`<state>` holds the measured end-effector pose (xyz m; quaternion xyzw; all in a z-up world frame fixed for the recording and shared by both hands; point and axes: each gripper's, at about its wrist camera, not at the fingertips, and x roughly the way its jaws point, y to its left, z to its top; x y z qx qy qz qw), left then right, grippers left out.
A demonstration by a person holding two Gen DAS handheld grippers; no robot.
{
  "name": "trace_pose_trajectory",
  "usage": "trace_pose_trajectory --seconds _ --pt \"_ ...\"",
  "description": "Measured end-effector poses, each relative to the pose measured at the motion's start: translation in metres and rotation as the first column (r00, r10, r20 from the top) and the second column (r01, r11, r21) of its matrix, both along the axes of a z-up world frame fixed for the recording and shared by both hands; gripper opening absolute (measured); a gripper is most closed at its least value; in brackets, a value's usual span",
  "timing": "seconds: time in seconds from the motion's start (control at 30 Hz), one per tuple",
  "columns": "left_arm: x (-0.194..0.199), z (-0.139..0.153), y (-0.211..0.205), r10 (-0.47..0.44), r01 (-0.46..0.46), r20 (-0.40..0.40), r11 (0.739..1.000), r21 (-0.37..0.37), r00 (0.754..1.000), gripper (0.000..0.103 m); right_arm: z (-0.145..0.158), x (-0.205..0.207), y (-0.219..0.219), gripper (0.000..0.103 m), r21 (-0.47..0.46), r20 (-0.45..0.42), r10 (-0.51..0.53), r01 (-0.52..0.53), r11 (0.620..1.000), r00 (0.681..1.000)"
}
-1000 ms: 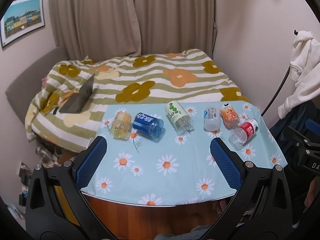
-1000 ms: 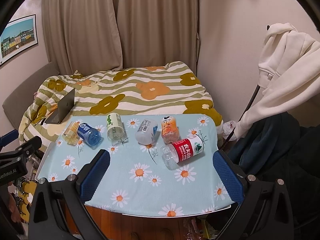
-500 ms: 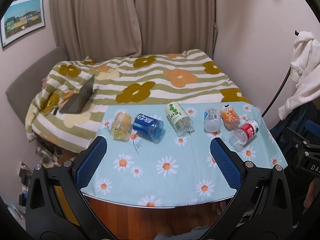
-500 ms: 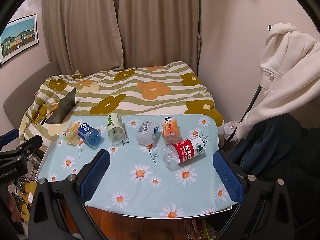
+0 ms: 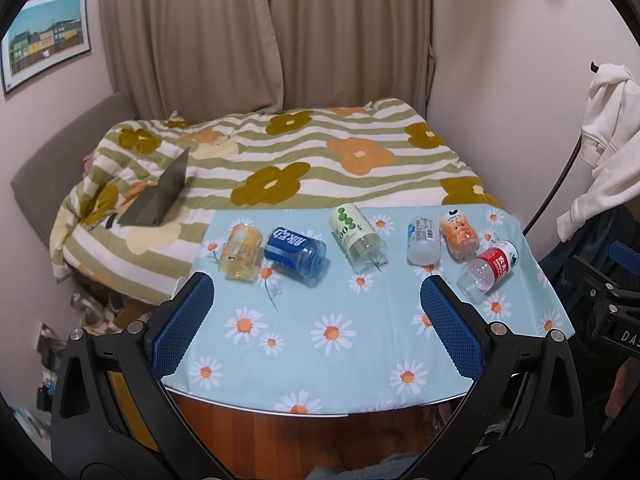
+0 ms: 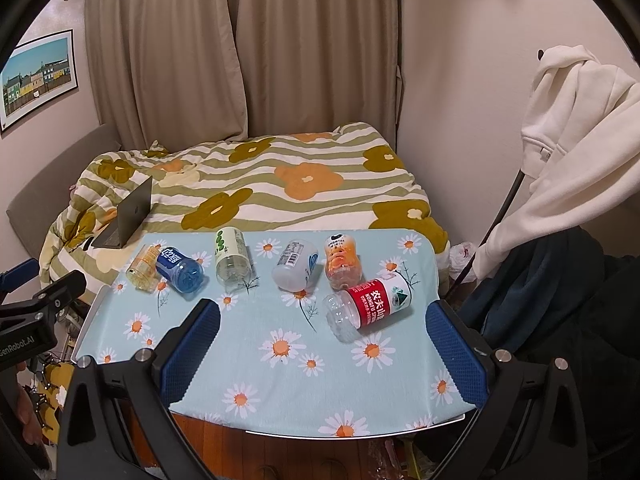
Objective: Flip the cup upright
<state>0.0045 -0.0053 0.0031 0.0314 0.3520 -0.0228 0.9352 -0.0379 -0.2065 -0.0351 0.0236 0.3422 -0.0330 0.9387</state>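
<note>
**Mia:** What is on the tabletop (image 5: pixel 360 360)?

**Ben:** Six cups made from cut bottles. They all lie on their sides on the daisy cloth (image 6: pixel 280 376), in a row near the far edge, close to the bed (image 5: pixel 320 160).

**Mia:** Which ones?

**Ben:** From the left there is a yellow cup (image 5: pixel 241 253), then a blue cup (image 5: pixel 294 251) touching it. Next comes a green-dot cup (image 5: pixel 357 236), then a white cup (image 5: pixel 423 239), then an orange cup (image 5: pixel 459 235) just beside the white one. The red-label cup (image 6: pixel 370 307) lies a bit nearer, at the right end, with its open mouth pointing to the front left.

**Mia:** Where are the tongs?

**Ben:** The left tongs (image 5: pixel 320 308) hang over the near edge of the tabletop. Their blue pads (image 5: pixel 182 328) are spread wide and pinch nothing. The right tongs (image 6: pixel 322 340) hang there too, spread wide, with nothing between them. The red-label cup sits just beyond them, closer to the right pad.

**Mia:** What else is there?

**Ben:** A laptop (image 6: pixel 130 216) stands open on the flower blanket. A white hoodie (image 6: pixel 576 152) hangs at the right. A picture (image 5: pixel 46 40) is on the left wall.
</note>
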Motion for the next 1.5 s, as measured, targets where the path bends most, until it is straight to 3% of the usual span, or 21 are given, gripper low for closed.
trace_pose_trajectory --seconds 0.63,0.9,1.17,1.5 --pt "0.001 0.0 0.002 0.002 -0.002 -0.001 1.0 -0.003 1.0 0.103 0.0 0.001 0.0 0.103 0.001 -0.001 0.001 -0.001 1.0 1.0" --pt "0.022 0.0 -0.013 0.04 -0.041 -0.04 0.999 -0.009 0.998 0.103 0.002 0.005 -0.001 0.103 0.01 -0.012 0.026 -0.026 1.0 1.0" --pt "0.064 -0.009 -0.048 0.101 -0.102 -0.08 0.995 -0.014 0.992 0.103 0.001 0.031 -0.032 0.103 0.019 -0.037 0.146 -0.146 0.989 0.989" --pt "0.148 -0.051 -0.066 0.104 -0.117 -0.243 0.993 -0.037 0.964 0.103 -0.032 0.086 -0.052 0.103 0.062 -0.121 0.181 -0.174 0.983 0.976"
